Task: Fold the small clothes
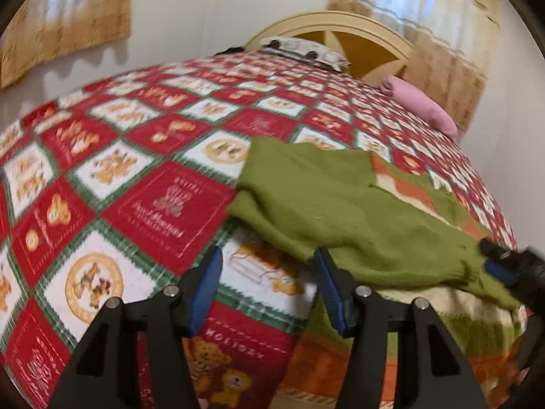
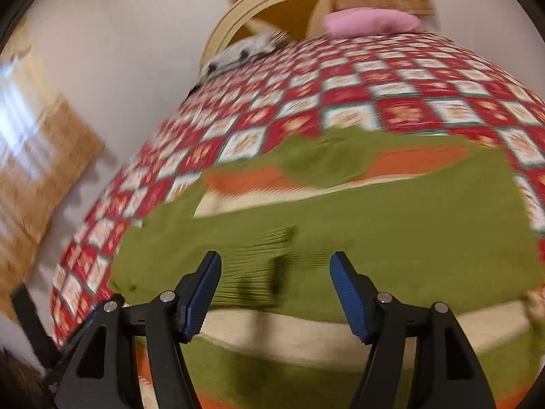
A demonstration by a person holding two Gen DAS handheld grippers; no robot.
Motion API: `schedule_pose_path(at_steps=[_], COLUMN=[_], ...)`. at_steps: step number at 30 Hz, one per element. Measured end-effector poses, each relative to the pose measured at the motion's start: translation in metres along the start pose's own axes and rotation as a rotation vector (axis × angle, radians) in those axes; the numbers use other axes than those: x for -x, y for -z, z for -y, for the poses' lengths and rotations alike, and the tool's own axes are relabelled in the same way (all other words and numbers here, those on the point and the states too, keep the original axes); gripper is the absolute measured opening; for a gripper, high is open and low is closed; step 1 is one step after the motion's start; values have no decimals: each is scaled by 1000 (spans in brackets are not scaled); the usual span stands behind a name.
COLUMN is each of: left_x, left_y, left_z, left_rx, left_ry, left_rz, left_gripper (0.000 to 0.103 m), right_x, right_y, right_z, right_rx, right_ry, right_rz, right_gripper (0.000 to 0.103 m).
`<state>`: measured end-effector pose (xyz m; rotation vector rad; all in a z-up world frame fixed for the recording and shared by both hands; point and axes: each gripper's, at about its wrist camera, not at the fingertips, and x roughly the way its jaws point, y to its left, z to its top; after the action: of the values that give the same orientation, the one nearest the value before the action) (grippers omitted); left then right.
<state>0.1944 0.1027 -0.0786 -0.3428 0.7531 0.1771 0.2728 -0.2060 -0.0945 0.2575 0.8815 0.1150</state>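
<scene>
We see the green sweater (image 2: 374, 225) lying partly folded on the checked bedspread (image 1: 143, 184), its left edge meeting bare quilt with open room beyond. Our left gripper (image 1: 267, 286) and right gripper (image 2: 274, 289) both hang with jaws apart, holding nothing. Far off, a pink pillow (image 2: 371, 22) and the headboard (image 1: 340, 22) stand well clear.

quilted bed (image 1: 163, 204) bearing green sweater (image 1: 323, 197), pink pillow (image 1: 422, 105)
</scene>
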Motion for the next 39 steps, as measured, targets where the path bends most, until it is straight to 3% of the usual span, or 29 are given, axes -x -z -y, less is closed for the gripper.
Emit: schedule_pose_path(at_steps=[2,3,5,7,13,18,21,24,25,28,29,34,37,39], left_x=[-6,-7,-6,-6,-7,-9,-8,-8,-8,-6,-5,-1,-3,-4], left_y=[-1,0,2,2,0,-1,-1,-1,-1,0,0,1,0,1], left_z=[-11,-16,-22,-23,-23,-19,-20,-21,-21,-25,-28,-40,-34,-33], left_rx=[57,79,119,125,128,106,105,110,109,121,134,195,169,164], left_ry=[19,30,60,60,49,24,24,30,29,48,56,44,46,51], left_rz=[-27,-32,-26,-25,-23,-28,-25,-22,-22,-19,-13,8,4,3], left_gripper=[58,58,58,58,58,58,58,58,58,62,62,64,71,74], right_x=[-27,-29,-32,-26,41,96,98,71,62,20,7,-39,-38,-28], right_y=[3,4,3,-3,-45,-70,-70,-52,-44,-25,-19,-5,-3,-8], right_z=[-18,-24,-44,-49,-50,-34,-16,-1,3,-4,-8,-31,-43,-47], right_rx=[33,58,132,132,109,134,76,9,1,4,18,98,184,193], right_ry=[27,39,81,48,-13,75,20,-29,-37,-62,-56,37,48,49], right_rz=[-58,-47,-44,-34,171,333,285,199,165,44,20,-81,-84,-52], right_gripper=[64,62,24,8,4,2,2,4,10,50,52,51,16,14])
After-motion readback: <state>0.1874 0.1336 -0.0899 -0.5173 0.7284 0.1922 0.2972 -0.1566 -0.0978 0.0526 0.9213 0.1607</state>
